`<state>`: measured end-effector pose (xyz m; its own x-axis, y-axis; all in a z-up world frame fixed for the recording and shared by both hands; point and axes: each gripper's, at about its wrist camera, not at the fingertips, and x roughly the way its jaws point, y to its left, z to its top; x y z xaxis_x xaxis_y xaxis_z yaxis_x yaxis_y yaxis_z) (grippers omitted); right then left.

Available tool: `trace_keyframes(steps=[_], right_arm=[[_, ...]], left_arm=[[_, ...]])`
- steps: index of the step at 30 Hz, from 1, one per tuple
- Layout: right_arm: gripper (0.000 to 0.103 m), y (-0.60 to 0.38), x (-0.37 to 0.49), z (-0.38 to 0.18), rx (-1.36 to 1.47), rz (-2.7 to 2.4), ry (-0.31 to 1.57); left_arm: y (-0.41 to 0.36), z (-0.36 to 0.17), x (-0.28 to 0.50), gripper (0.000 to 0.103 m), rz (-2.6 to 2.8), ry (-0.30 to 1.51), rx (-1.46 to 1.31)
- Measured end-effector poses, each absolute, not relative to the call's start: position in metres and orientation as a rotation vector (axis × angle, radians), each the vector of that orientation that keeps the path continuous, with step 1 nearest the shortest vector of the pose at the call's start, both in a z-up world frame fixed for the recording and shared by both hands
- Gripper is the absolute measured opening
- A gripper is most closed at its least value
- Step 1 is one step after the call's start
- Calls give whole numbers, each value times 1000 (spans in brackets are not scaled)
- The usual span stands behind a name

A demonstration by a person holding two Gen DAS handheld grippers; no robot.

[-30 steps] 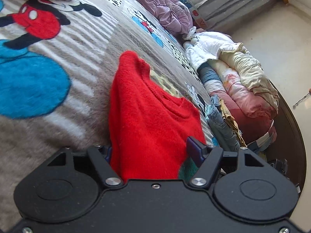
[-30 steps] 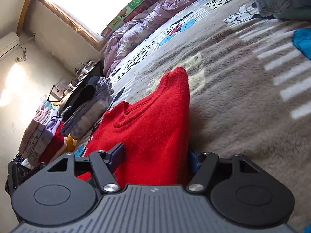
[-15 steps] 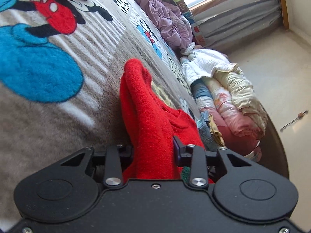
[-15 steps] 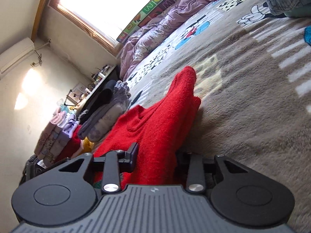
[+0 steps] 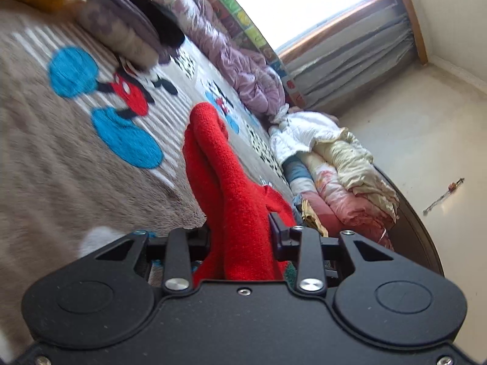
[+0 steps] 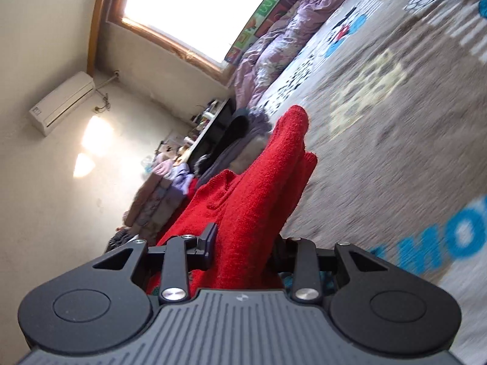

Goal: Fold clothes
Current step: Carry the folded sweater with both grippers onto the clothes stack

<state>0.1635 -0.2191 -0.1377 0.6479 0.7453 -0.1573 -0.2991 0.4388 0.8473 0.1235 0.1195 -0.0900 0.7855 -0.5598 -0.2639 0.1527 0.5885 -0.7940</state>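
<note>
Both claws, left [image 5: 240, 240] and right [image 6: 243, 249], clamped narrow on sweater [image 5: 219, 182] edges; lifted above the bed [image 5: 45, 182], long axis stretching forward, hanging equally between both.

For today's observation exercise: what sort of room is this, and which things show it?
Most likely a bedroom. A plush cartoon-print blanket covers a wide bed, a purple quilt lies bunched under the window, and an air conditioner hangs on the wall.
</note>
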Motion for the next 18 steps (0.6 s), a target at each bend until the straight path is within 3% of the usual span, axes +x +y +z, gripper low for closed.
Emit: trace_keyframes(steps=[9,18], right_arm=[[35,-125,168,-66,848,917,562],[35,-16,218,36,796,1116,522]], left_arm=[[202,-31,58,32,-306,324,-907],[288,42,63,32,-238,116,-903]])
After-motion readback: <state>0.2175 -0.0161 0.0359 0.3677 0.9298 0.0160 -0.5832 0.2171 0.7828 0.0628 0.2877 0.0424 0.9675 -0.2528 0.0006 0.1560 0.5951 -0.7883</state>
